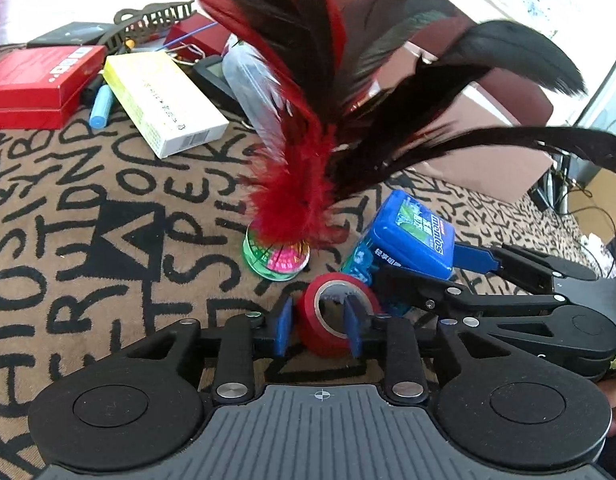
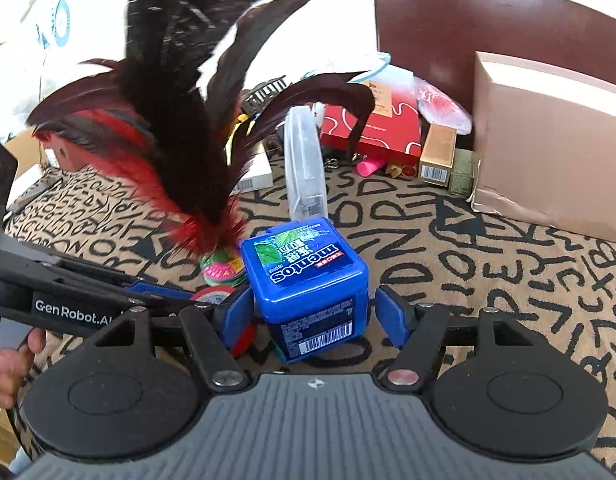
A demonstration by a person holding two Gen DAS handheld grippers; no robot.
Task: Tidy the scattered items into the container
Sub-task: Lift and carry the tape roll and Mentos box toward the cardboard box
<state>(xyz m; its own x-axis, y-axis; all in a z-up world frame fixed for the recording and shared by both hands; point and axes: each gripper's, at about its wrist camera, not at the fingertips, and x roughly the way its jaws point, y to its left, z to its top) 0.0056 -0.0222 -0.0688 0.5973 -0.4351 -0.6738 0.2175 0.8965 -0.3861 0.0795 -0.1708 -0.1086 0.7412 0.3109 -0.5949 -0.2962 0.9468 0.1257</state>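
A red tape roll (image 1: pixel 331 316) lies on the letter-patterned cloth. My left gripper (image 1: pixel 319 330) has one blue finger outside the roll and one inside its hole, close on its wall. A blue Mentos box (image 2: pixel 308 280) stands beside it. My right gripper (image 2: pixel 313 316) is open with a finger on each side of the box, with gaps showing. The box also shows in the left wrist view (image 1: pixel 407 236). A feather shuttlecock (image 1: pixel 280 256) with red and black feathers stands just behind the tape. A brown cardboard box (image 2: pixel 547 140) stands at the back right.
Scattered at the back are a red box (image 1: pixel 36 84), a yellow-white carton (image 1: pixel 164 100), a blue marker (image 1: pixel 100 106), a hair claw (image 1: pixel 152 16), a clear plastic case (image 2: pixel 304 164), a red patterned box (image 2: pixel 379 128) and small gold cartons (image 2: pixel 437 152).
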